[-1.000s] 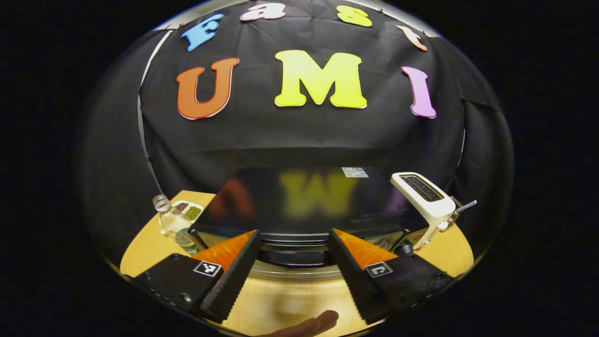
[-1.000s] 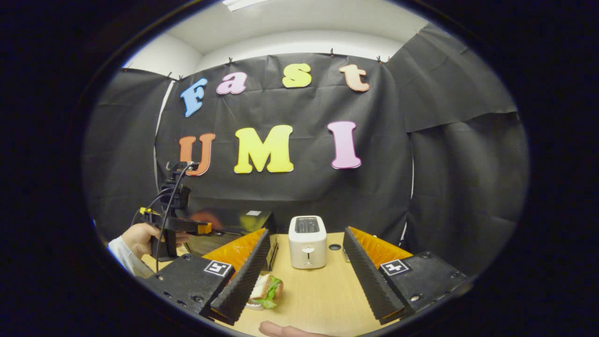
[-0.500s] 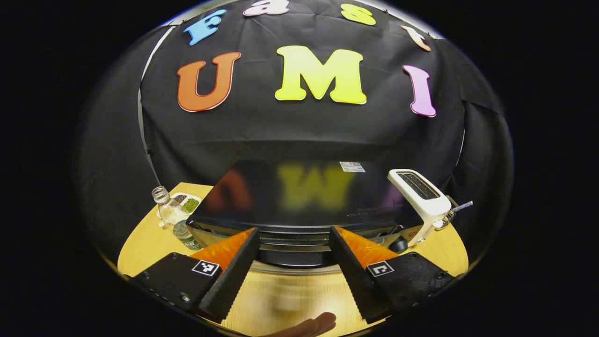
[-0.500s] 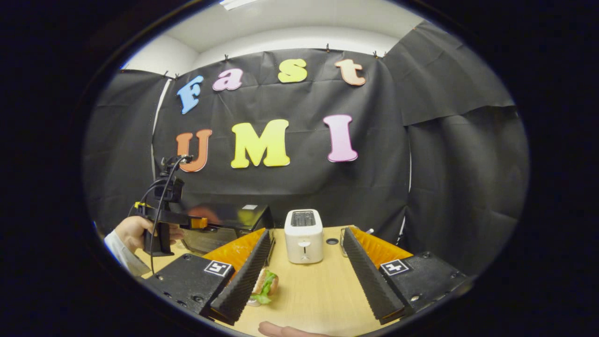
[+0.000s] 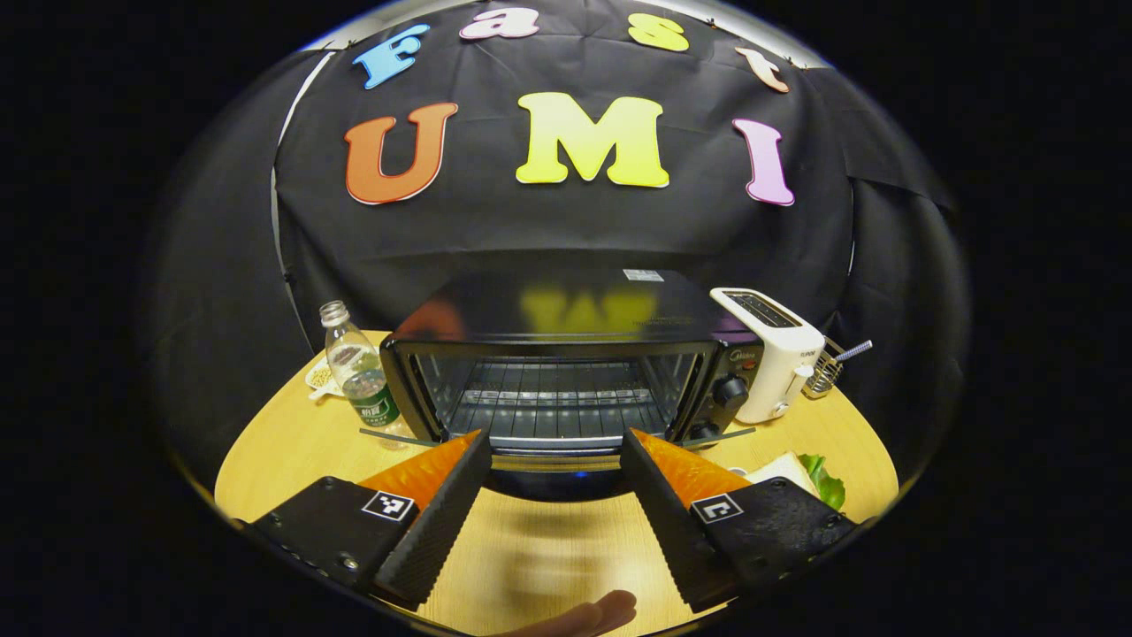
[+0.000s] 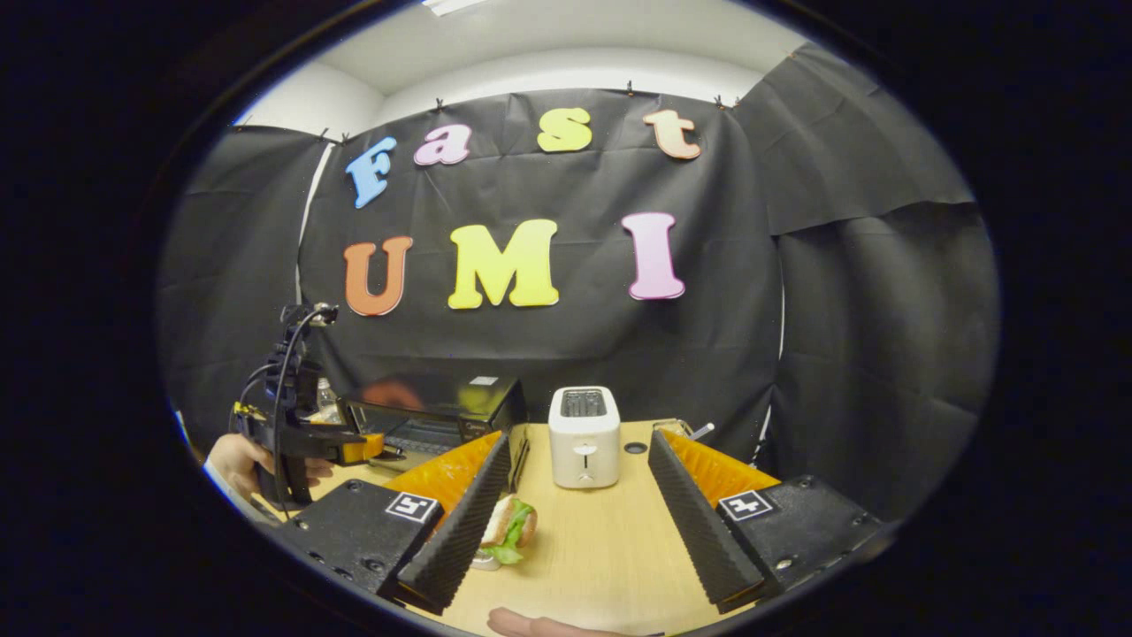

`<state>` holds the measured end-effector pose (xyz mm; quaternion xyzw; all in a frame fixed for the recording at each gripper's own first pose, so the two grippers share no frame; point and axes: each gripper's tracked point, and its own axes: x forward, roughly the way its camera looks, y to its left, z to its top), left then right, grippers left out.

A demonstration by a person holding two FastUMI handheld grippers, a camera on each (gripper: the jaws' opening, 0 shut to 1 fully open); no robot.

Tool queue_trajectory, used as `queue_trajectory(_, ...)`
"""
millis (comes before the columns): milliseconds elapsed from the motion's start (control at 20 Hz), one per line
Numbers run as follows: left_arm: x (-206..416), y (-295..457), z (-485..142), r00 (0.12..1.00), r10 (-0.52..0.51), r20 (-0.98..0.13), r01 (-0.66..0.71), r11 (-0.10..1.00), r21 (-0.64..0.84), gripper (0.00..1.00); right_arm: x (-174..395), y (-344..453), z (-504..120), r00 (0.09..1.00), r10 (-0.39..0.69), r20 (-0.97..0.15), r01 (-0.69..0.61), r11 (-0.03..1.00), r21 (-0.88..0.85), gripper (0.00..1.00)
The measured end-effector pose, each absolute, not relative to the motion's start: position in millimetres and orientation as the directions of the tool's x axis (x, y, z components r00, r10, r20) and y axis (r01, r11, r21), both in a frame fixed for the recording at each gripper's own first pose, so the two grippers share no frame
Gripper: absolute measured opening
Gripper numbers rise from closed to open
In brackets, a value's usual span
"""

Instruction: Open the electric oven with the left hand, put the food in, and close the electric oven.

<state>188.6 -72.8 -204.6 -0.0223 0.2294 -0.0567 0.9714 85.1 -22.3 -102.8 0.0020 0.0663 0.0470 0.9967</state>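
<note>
Wooden table (image 5: 292, 442): oven (image 5: 566, 354) door down; left gripper (image 5: 553, 495) level before it, fingers spread; right gripper (image 6: 575, 522) fingers spread, empty.

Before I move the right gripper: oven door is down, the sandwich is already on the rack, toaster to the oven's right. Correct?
Not quite. The left gripper view shows the rack bare; the sandwich lies on the table, seen in the right gripper view. The oven door is down and the toaster is to its right.

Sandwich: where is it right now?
In the right gripper view the sandwich lies on the wooden table, in front of the white toaster and beside the right tongs' left finger. It's outside the oven.
</note>
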Motion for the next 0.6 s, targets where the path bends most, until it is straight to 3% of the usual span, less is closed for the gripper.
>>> queue_trajectory(50, 182, -73, -209, 0.887, -0.12, -0.446, 0.097, 0.993, -0.074, 0.98, 83, -21, -104, 0.986, 0.096, -0.134, -0.095, 0.995, 0.011, 0.91)
queue_trajectory(100, 177, -72, -212, 0.887, -0.12, -0.446, 0.097, 0.992, -0.075, 0.98, 81, -20, -105, 0.986, 0.098, -0.135, -0.098, 0.995, 0.011, 1.0)
queue_trajectory(150, 171, -72, -216, 0.887, -0.12, -0.445, 0.096, 0.992, -0.077, 0.98, 79, -19, -105, 0.986, 0.1, -0.136, -0.1, 0.995, 0.011, 1.0)
queue_trajectory(200, 167, -73, -221, 0.887, -0.121, -0.447, 0.096, 0.992, -0.077, 0.98, 77, -19, -106, 0.986, 0.101, -0.136, -0.1, 0.995, 0.009, 0.91)
queue_trajectory(350, 153, -71, -236, 0.881, -0.124, -0.457, 0.1, 0.992, -0.078, 0.98, 71, -20, -108, 0.986, 0.097, -0.138, -0.098, 0.995, 0.002, 0.91)
queue_trajectory(400, 147, -71, -241, 0.88, -0.122, -0.459, 0.098, 0.992, -0.075, 0.97, 69, -20, -109, 0.985, 0.099, -0.139, -0.1, 0.995, 0.002, 1.0)
queue_trajectory(450, 143, -71, -248, 0.876, -0.12, -0.466, 0.097, 0.993, -0.073, 0.97, 67, -19, -110, 0.985, 0.1, -0.139, -0.101, 0.995, 0.001, 0.91)
queue_trajectory(500, 141, -71, -251, 0.878, -0.119, -0.463, 0.098, 0.993, -0.07, 0.97, 66, -20, -110, 0.985, 0.1, -0.139, -0.101, 0.995, -0.001, 1.0)
queue_trajectory(600, 137, -72, -261, 0.88, -0.119, -0.46, 0.099, 0.993, -0.067, 0.97, 65, -23, -111, 0.985, 0.094, -0.142, -0.096, 0.995, -0.008, 1.0)
